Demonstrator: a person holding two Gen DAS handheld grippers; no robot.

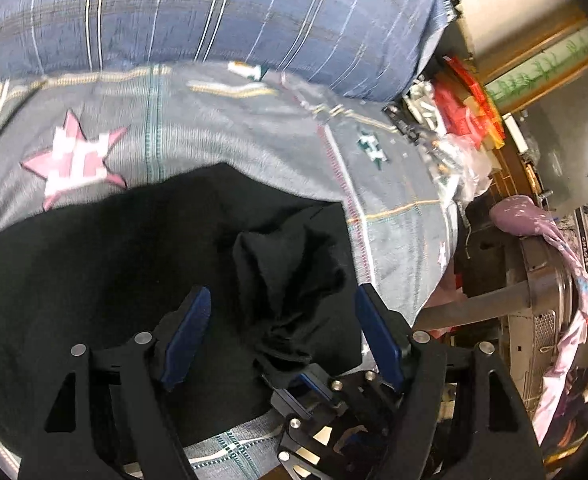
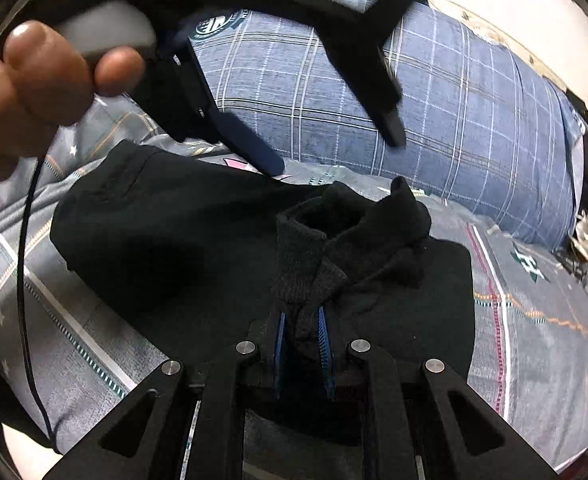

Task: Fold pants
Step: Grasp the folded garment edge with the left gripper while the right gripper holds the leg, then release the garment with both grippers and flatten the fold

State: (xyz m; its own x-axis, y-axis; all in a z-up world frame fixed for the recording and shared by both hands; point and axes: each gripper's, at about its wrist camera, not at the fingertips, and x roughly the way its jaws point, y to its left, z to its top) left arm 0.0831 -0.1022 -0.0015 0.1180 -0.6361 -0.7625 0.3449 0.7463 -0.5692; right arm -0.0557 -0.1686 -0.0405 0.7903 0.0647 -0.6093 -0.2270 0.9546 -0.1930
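Right claw (image 2: 302,334) grips bunched black pants (image 2: 221,240) on bedspread (image 2: 534,320); left claw (image 1: 281,336) gapes empty beside plaid pillow (image 1: 213,16).

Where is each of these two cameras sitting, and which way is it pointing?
Left wrist view: sits on the left gripper, looking down along its open blue-padded fingers at the black fabric pants on the grey patterned bedspread; no body part shows.
Right wrist view: sits on the right gripper, shut on a bunched part of the pants; the person's hand shows, holding the left gripper.
Shared: the pants, the bedspread, the blue plaid pillow, and the left gripper.
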